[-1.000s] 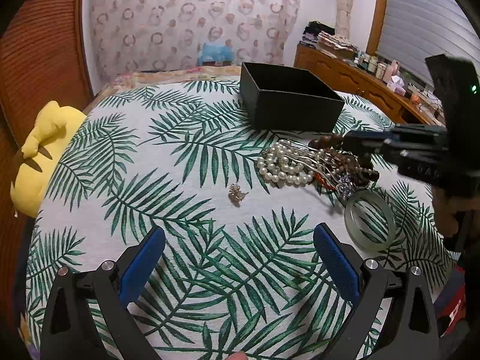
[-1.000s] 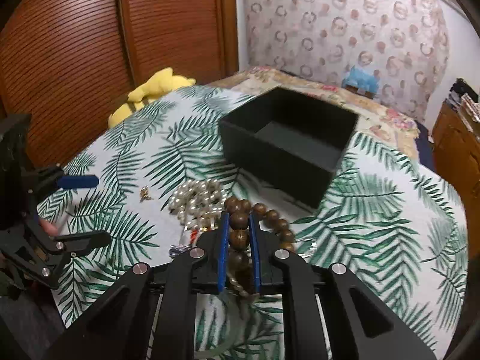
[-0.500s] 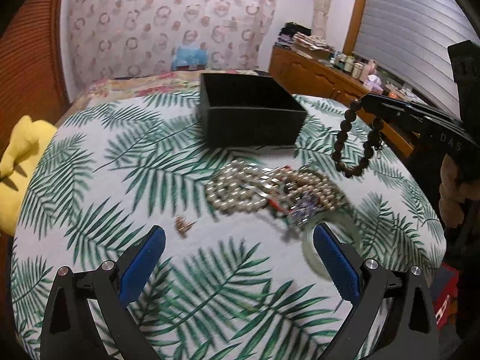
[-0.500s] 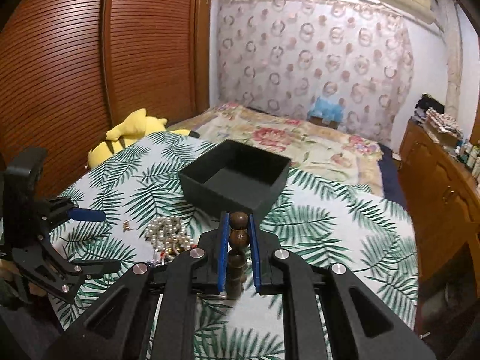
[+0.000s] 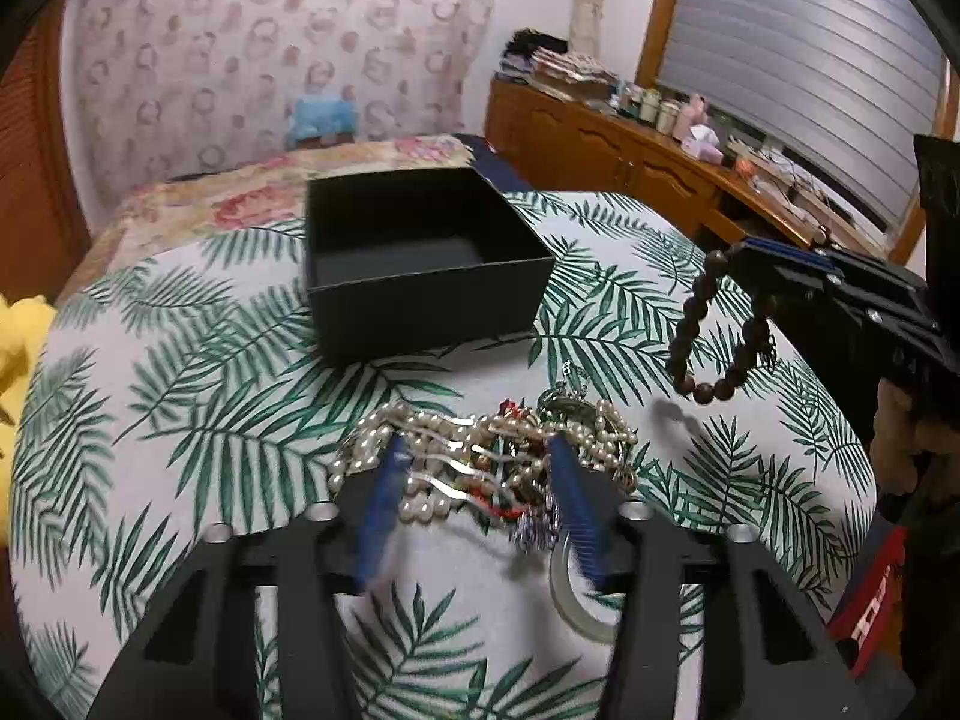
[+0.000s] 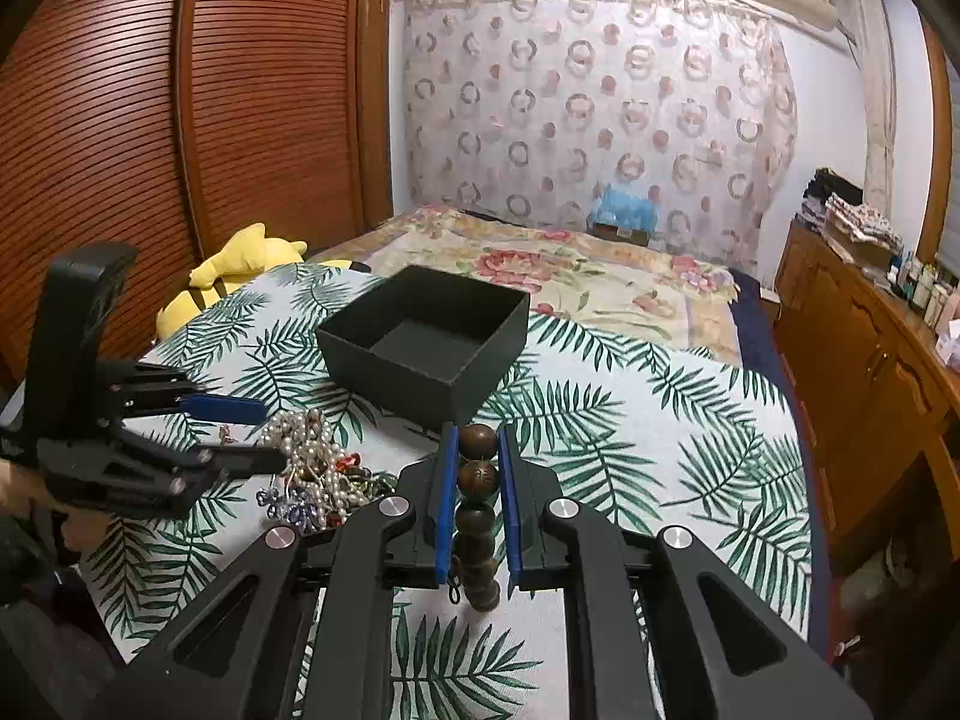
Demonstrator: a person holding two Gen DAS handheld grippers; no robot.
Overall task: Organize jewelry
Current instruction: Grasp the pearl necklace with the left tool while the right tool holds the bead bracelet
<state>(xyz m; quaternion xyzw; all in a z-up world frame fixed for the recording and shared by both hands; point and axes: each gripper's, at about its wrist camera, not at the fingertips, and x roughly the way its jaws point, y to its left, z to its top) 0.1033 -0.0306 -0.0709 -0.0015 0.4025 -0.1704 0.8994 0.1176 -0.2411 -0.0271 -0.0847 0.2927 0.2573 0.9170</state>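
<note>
Above the table at three o'clock of the empty black box (image 5: 420, 258), the right gripper (image 6: 477, 498) is gripping the wooden bead bracelet (image 5: 714, 330), while the left gripper (image 5: 474, 504) is straddling, jaws half-spread, the unsorted jewelry pile (image 5: 480, 468)

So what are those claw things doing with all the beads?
Someone is tidying jewelry with two hand-held grippers. The right gripper is shut on a brown bead bracelet, which hangs in the air above the cloth, short of the black box. The left gripper is open around the pearl pile. The box looks empty.
</note>
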